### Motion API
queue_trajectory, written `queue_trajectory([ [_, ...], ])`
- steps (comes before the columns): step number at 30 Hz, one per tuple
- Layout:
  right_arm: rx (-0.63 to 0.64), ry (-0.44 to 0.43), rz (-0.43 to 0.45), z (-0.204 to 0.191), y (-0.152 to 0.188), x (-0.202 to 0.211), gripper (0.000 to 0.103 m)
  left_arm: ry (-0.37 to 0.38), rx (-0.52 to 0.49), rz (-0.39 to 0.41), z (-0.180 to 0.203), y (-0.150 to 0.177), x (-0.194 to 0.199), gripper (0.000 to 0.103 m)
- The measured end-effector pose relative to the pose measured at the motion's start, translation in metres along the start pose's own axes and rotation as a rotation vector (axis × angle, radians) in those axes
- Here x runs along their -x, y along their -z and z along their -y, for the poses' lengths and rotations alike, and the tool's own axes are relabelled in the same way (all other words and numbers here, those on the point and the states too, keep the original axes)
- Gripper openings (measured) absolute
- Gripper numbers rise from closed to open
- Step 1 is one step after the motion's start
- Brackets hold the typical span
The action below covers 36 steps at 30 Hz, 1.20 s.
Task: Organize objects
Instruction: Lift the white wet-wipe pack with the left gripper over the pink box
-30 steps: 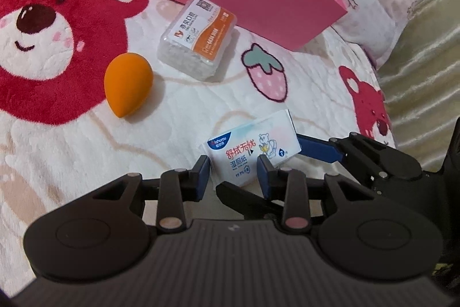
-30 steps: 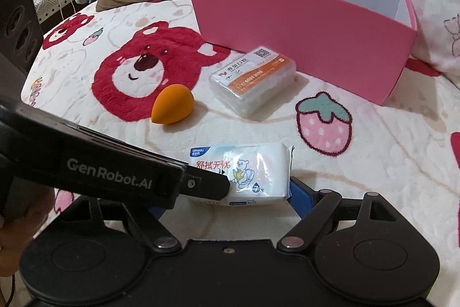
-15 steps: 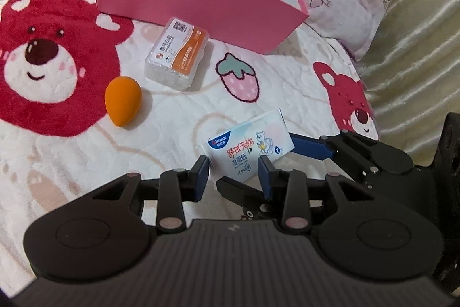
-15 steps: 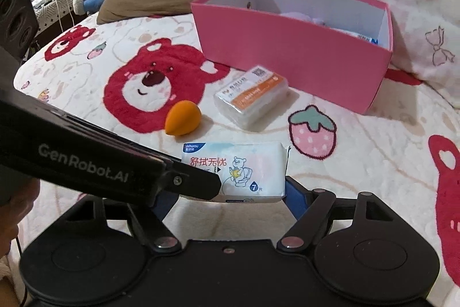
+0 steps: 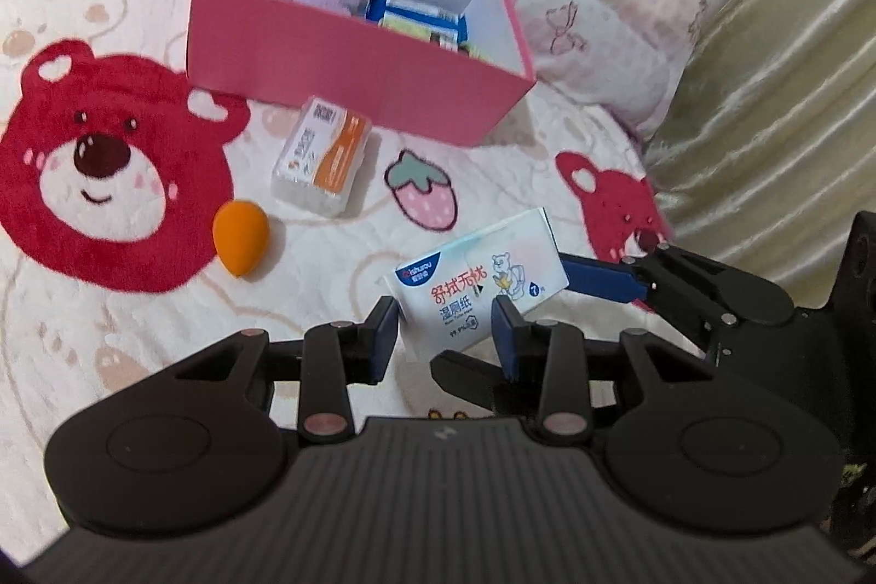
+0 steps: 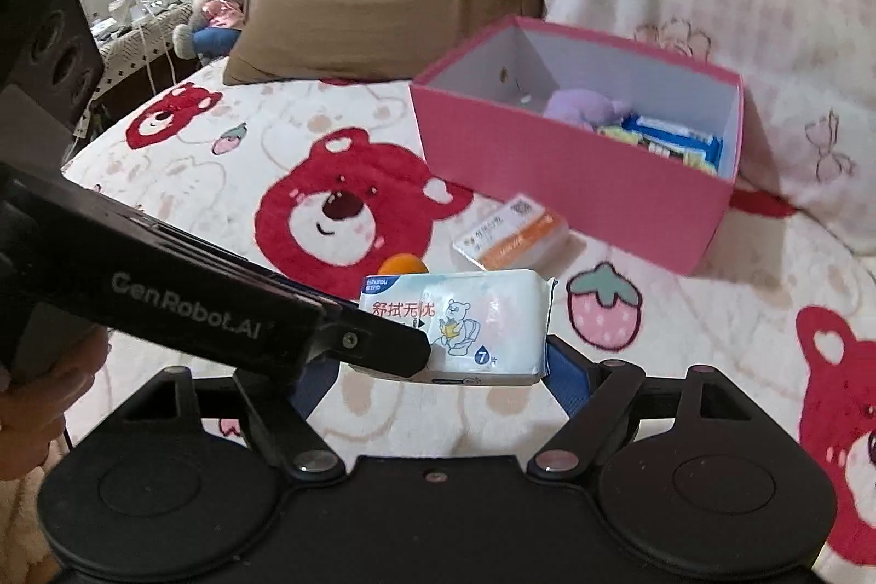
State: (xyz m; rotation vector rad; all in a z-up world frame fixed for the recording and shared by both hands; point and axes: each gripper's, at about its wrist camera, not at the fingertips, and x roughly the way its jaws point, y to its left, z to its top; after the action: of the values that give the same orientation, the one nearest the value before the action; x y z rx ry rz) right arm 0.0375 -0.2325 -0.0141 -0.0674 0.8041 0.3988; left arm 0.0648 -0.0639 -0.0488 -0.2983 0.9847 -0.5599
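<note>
Wet-wipe pack [image 5: 475,284] between both grippers, aloft

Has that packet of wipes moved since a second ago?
Yes. The wipes packet, gripped by both grippers, has risen off the bedspread: the pink box now shows its inside from above.

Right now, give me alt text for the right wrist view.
Both grippers hold a wet wipes pack above a bear-print bedspread. Behind it lie an orange sponge, a cotton swab box and an open pink box.
</note>
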Motion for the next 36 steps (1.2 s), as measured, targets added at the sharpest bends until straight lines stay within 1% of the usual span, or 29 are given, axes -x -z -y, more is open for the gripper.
queue_trajectory([
  [3, -0.022, -0.035, 0.018, 0.004, -0.005, 0.008, 0.082, -0.011, -0.016, 0.024, 0.003, -0.004, 0.010, 0.034],
  [6, -0.040, -0.054, 0.024, 0.007, -0.010, 0.014, 0.075, -0.024, -0.026, 0.045, 0.006, -0.009, 0.019, 0.034],
  [8, -0.039, -0.047, 0.020, 0.007, -0.014, 0.016, 0.064, -0.027, -0.026, 0.058, 0.007, -0.013, 0.026, 0.035],
  [11, -0.049, -0.047, 0.007, 0.010, -0.021, 0.017, 0.053, -0.024, -0.016, 0.064, 0.008, -0.019, 0.033, 0.034],
  [18, -0.042, -0.044, -0.009, 0.010, -0.043, 0.025, 0.046, -0.064, -0.048, 0.069, 0.019, -0.037, 0.044, 0.034],
  [22, -0.051, -0.046, -0.017, 0.012, -0.059, 0.029, 0.043, -0.073, -0.087, 0.069, 0.019, -0.051, 0.047, 0.034],
  [25, -0.052, -0.039, -0.019, 0.012, -0.070, 0.030, 0.039, -0.067, -0.070, 0.056, 0.015, -0.063, 0.045, 0.034],
  [31, -0.073, -0.037, -0.009, 0.022, -0.095, 0.029, 0.037, -0.050, -0.074, 0.069, 0.014, -0.090, 0.050, 0.035],
  [36, -0.076, -0.053, -0.004, 0.030, -0.118, 0.025, 0.035, -0.071, -0.082, 0.079, 0.014, -0.120, 0.049, 0.035],
])
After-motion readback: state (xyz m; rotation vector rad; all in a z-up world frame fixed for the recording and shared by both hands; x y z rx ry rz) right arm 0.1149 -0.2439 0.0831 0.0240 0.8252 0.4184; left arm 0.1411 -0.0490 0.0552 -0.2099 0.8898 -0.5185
